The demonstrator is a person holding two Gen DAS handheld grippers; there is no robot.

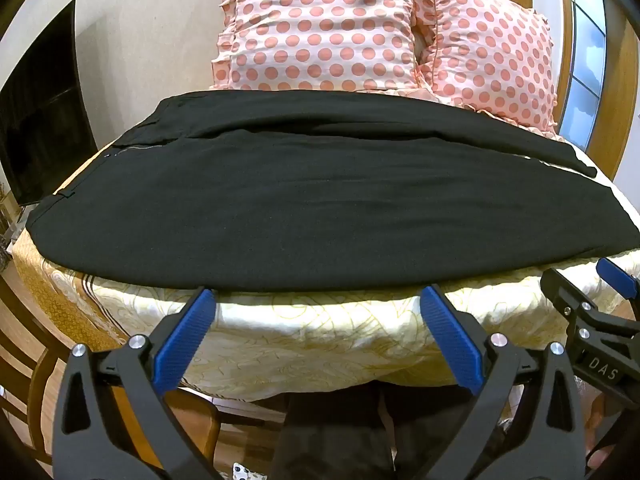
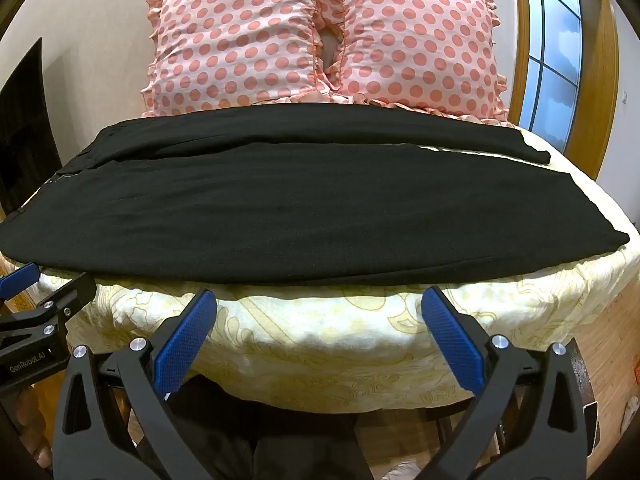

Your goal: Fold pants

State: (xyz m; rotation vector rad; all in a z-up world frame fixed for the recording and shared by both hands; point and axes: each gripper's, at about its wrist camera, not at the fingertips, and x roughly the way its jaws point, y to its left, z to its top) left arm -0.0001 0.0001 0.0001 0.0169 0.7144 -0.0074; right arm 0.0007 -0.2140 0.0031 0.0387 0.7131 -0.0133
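The black pants (image 1: 312, 208) are lying flat across the bed (image 1: 320, 336), just before two dotted pillows (image 1: 320, 28). The left hand-held gripper (image 1: 318, 300) and right hand-held gripper (image 2: 318, 302) are hovering wide open, gripping nothing.

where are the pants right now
In both wrist views the black pants lie spread flat across the bed, just in front of the two polka-dot pillows and beyond both open tools.
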